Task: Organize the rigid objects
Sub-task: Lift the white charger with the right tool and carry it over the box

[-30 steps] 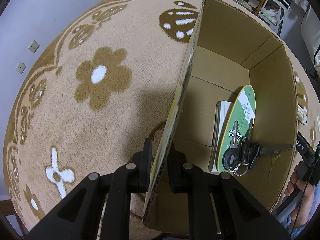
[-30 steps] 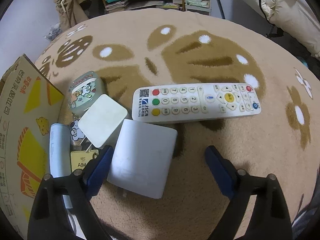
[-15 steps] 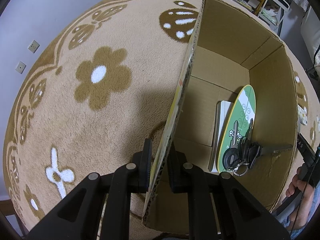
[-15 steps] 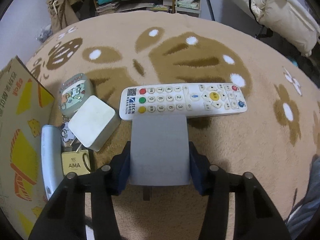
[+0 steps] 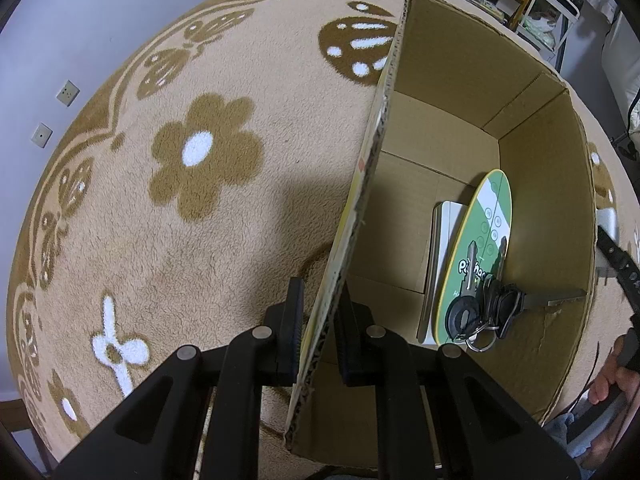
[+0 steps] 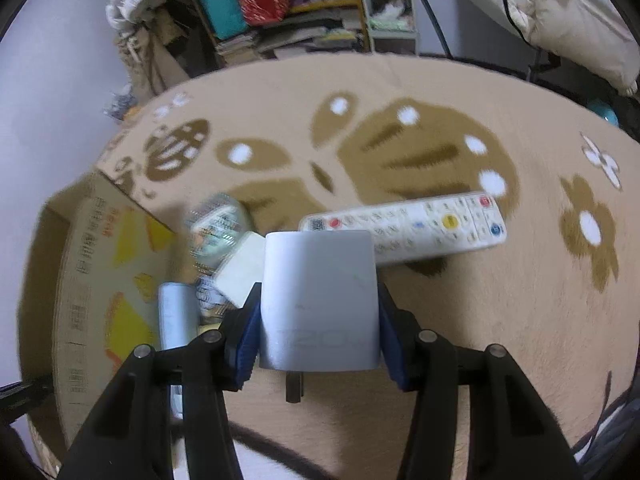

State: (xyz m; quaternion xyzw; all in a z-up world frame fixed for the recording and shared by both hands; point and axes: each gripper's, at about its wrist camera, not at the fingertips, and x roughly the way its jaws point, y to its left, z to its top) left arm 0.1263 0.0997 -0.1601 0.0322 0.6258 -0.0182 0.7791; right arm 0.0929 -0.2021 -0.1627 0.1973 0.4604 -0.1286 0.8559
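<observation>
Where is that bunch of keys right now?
In the left wrist view, the bunch of black-headed keys lies inside the open cardboard box, on the green oval card leaning toward its right wall.

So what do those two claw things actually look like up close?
Both are black plastic linkages with round silver pins at the joints. The left gripper has black fingers with ribbed black pads; the right gripper has the same black frame, but its pads are blue. No cables or markings show on either.

rug (image 5: 248, 248) beige w/ brown flowers | charger (image 6: 320, 300) white | paddle (image 5: 480, 248) green/white
</observation>
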